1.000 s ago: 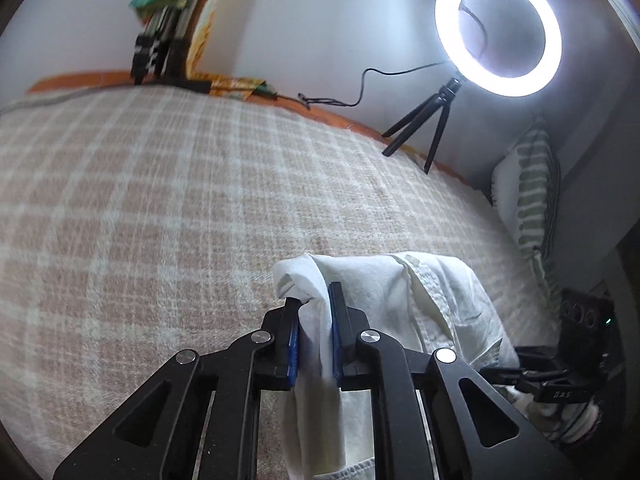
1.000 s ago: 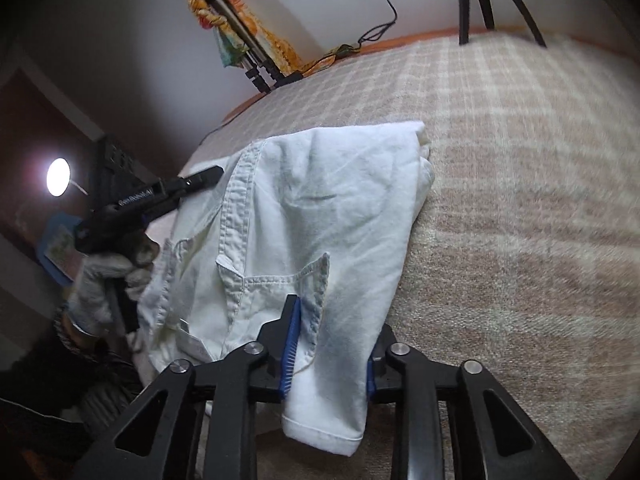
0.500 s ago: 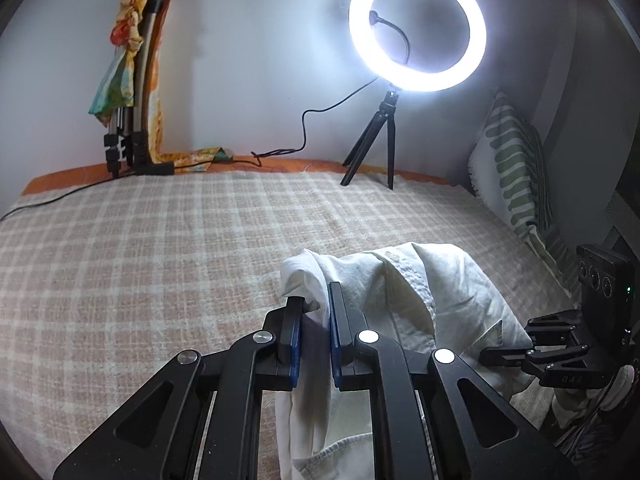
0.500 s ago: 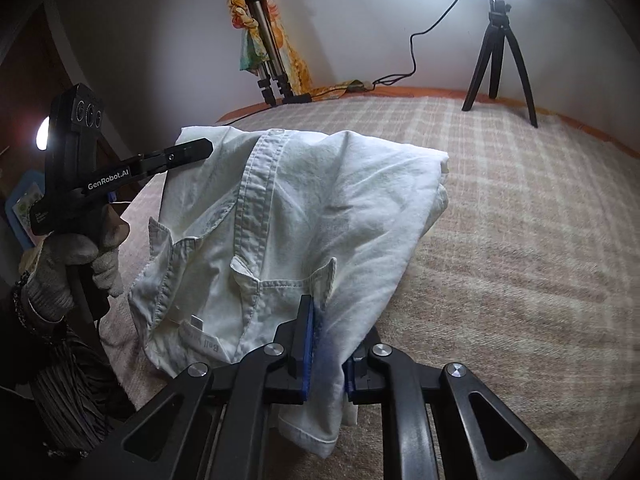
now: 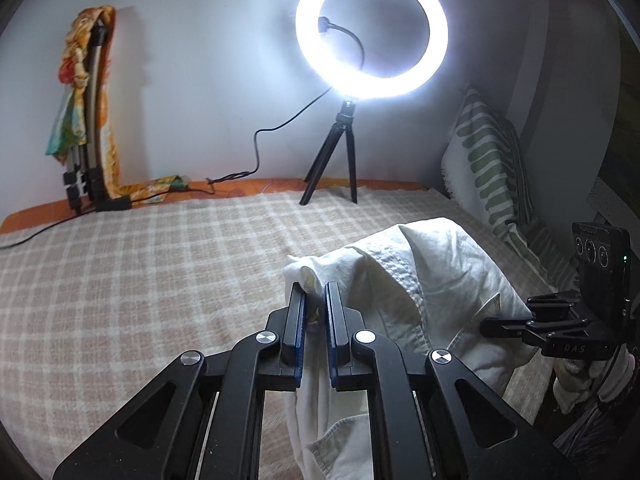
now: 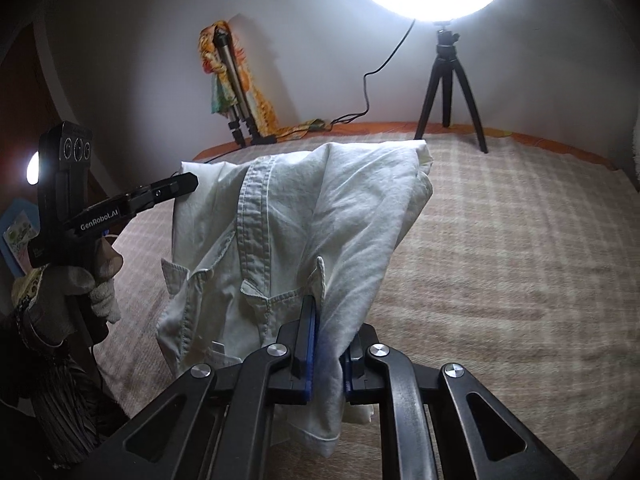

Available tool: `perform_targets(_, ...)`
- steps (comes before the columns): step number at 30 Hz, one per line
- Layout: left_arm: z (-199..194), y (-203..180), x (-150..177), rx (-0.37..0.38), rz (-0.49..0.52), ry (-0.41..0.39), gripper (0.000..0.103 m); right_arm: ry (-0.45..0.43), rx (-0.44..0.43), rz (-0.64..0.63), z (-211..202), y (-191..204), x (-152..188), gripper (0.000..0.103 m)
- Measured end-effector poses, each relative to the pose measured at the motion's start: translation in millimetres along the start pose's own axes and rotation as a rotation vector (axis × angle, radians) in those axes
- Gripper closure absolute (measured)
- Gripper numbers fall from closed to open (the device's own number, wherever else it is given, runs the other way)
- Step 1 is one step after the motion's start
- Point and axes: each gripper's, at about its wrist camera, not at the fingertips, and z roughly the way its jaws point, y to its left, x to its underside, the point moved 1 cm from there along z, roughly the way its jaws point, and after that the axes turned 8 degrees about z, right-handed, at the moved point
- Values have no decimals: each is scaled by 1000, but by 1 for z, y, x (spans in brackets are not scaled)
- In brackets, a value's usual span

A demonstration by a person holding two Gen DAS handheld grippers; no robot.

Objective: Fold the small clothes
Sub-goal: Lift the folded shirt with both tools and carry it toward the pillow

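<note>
Both hand-held grippers have this crumpled white cotton shirt [image 6: 320, 216] held up off the beige checked bed blanket [image 5: 140, 280], in front of the glowing ring light on its black tripod [image 5: 372, 32]. Left hand-held gripper [image 5: 315, 300] pinches one bunched edge, right hand-held gripper [image 6: 330, 332] pinches the other.

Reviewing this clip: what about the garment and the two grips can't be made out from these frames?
- Left wrist view: the white garment runs below the frame edge; its hem is cut off.
- Right wrist view: the left gripper tips sit behind cloth, so its grip is hidden.
- Left wrist view: the right gripper tips are buried in folds.
</note>
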Motion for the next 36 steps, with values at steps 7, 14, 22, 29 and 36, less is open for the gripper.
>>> perform_targets(7, 33, -23, -29, 55, 28, -16, 100, -21, 37, 1, -12, -20, -14, 95)
perform_targets(14, 58, 1, -46, 110, -71, 41, 93, 38, 22, 42, -3, -53, -16, 97)
perform_targets(22, 82, 68, 2, 160, -342, 219, 64, 107, -17, 128, 15, -80, 2, 97)
perform_targets(29, 99, 78, 40, 249, -516, 286, 59, 132, -51, 181, 22, -90, 10, 84)
perform_targets(36, 109, 60, 40, 324, -503, 237, 55, 196, -106, 284, 38, -106, 24, 57)
